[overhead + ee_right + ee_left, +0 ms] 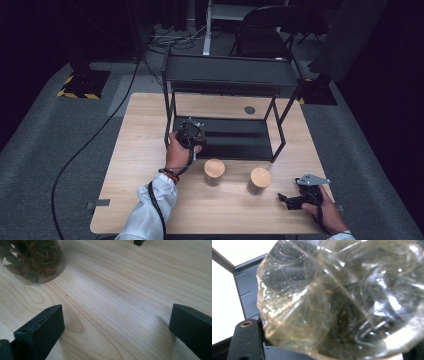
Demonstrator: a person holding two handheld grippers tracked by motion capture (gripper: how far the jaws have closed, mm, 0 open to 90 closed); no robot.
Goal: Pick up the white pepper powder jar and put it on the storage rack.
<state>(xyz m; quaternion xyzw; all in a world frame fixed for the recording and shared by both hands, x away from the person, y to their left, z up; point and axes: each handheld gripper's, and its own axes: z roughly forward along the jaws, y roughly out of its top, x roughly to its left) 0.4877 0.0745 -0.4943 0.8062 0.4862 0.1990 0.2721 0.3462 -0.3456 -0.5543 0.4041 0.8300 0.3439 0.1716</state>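
**Clear glass jar at lower rack shelf, left gripper around it**

Glass, transparent, smooth and curved: the jar point(342, 302) sits right against the left gripper's camera, too close and too blurred to read which way its long axis runs or where its lid is. Dark crumbly contents show through the wall. In the high view the left gripper point(192, 132) is at the left end of the black metal rack's point(230, 75) lower shelf point(235, 142), pointing away from the person into the rack. One black jaw shows at the jar's left side; whether its pad presses on the glass I cannot tell, so the grip is not readable.

Right gripper point(296, 199) rests low at the near right of the table, aimed left. Jaws spread wide, nothing between them but bare tabletop.

Two more jars stand upright on the table point(145, 165), long axes vertical, in front of the shelf: one with a round pale wooden lid point(214, 168), another with a matching lid point(260, 177) to its right, well apart from each other. The right one's cylindrical glass base point(32, 262) holds dark brown dried leaves.

Table: light wood-grain laminate, matte. Rack: flat sheet shelves, thin square legs.
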